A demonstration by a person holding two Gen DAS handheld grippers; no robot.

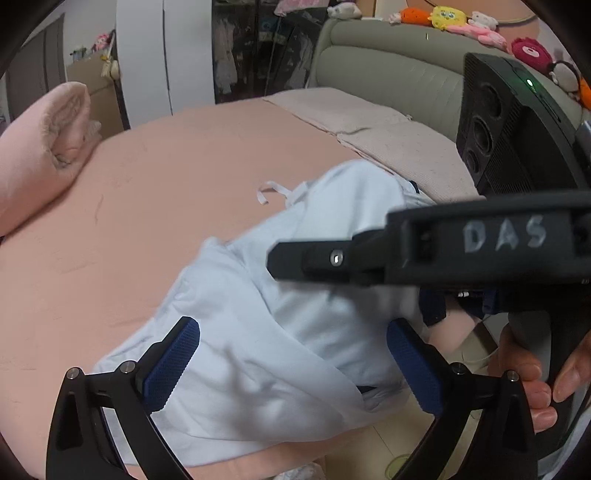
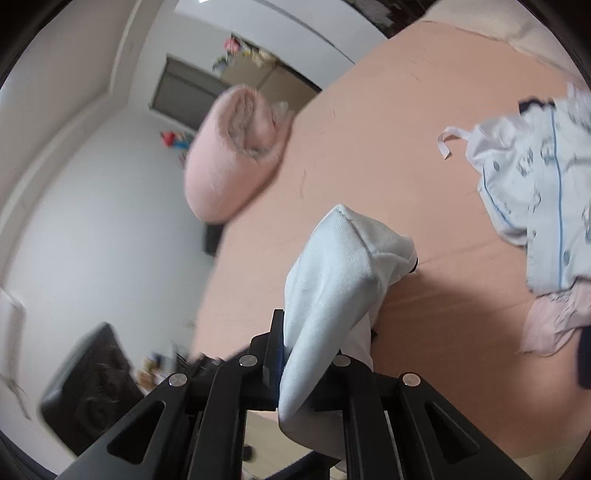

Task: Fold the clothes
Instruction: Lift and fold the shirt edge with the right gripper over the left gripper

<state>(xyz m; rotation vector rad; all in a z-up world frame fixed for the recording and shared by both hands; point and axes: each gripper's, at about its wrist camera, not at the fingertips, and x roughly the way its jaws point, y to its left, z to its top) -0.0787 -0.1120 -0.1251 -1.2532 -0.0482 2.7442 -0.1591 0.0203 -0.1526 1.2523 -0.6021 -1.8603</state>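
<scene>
A pale blue garment (image 1: 280, 332) lies draped over the near edge of the pink bed (image 1: 147, 206). My left gripper (image 1: 291, 365) hangs open just above it, the blue pads (image 1: 170, 365) wide apart with the cloth showing between them. My right gripper (image 1: 280, 258) crosses the left wrist view from the right, held by a hand (image 1: 535, 384). In the right wrist view my right gripper (image 2: 295, 354) is shut on a ribbed edge of the pale blue garment (image 2: 332, 280), which rises bunched from between the fingers. A printed white pyjama top (image 2: 535, 184) lies further back on the bed.
A rolled pink blanket (image 1: 40, 155) sits at the bed's far left. Beige pillows (image 1: 369, 122) and a grey headboard (image 1: 399, 70) with plush toys (image 1: 465, 22) are at the back right. A dark chair (image 2: 88, 387) stands on the floor beside the bed.
</scene>
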